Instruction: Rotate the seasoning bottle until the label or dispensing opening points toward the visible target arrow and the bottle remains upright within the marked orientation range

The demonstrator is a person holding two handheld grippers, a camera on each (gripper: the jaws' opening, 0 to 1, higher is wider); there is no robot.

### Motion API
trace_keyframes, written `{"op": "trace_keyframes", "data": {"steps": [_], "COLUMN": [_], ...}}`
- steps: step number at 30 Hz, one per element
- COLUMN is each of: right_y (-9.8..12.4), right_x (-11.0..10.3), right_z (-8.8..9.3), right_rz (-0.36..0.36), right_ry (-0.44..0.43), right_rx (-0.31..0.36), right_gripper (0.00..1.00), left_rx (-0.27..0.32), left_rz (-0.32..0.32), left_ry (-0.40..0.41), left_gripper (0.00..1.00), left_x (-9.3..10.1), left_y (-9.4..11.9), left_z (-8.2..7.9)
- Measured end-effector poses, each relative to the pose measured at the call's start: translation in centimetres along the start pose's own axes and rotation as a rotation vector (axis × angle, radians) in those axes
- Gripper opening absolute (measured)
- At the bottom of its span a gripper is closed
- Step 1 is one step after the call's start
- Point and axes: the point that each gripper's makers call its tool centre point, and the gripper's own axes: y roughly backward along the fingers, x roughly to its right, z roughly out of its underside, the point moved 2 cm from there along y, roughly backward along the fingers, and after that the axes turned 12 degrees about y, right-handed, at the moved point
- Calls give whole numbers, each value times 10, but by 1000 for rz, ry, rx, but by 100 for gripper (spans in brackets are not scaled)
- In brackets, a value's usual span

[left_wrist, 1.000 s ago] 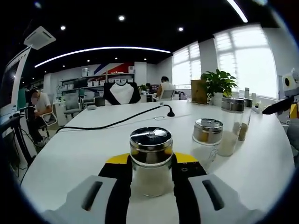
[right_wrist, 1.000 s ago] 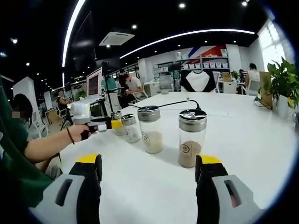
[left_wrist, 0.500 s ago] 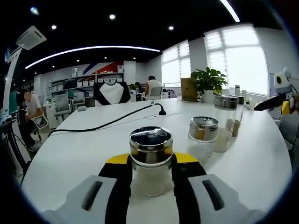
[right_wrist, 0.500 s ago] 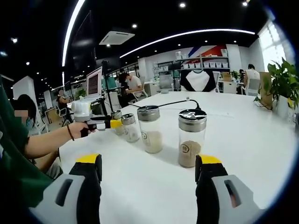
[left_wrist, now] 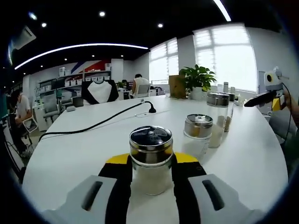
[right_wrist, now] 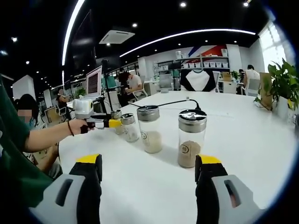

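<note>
Our right gripper [right_wrist: 147, 175] hangs over the white table [right_wrist: 243, 140], jaws spread wide with nothing between them. Ahead we see four seasoning bottles in a row: the nearest bottle [right_wrist: 191, 138] with brown powder, then a tall one [right_wrist: 150, 129]. Far left, our other hand [right_wrist: 83, 126] holds the left gripper [right_wrist: 114, 123] at the row's end.

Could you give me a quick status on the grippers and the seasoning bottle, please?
Left gripper shut on seasoning bottle, upright on white table. Right gripper open, holding nothing. Three more bottles alongside; nearest short jar close by.
</note>
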Motion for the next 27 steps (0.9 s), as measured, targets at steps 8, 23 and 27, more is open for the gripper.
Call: {"op": "trace_keyframes", "data": {"steps": [8, 23, 27], "right_y": [-1, 0, 0], "right_x": [-1, 0, 0], "right_z": [2, 3, 2], "right_rz": [-3, 2, 2], "right_ry": [-3, -3, 0], "right_rx": [-11, -15, -11], "right_gripper": [83, 83, 83], "left_rx": [-13, -58, -66], "left_rz": [54, 165, 190], "left_ry": [-22, -72, -87], "left_gripper": [34, 34, 34], "left_x": [1, 4, 5], "left_y": [-1, -1, -2], "left_z": [0, 2, 2]}}
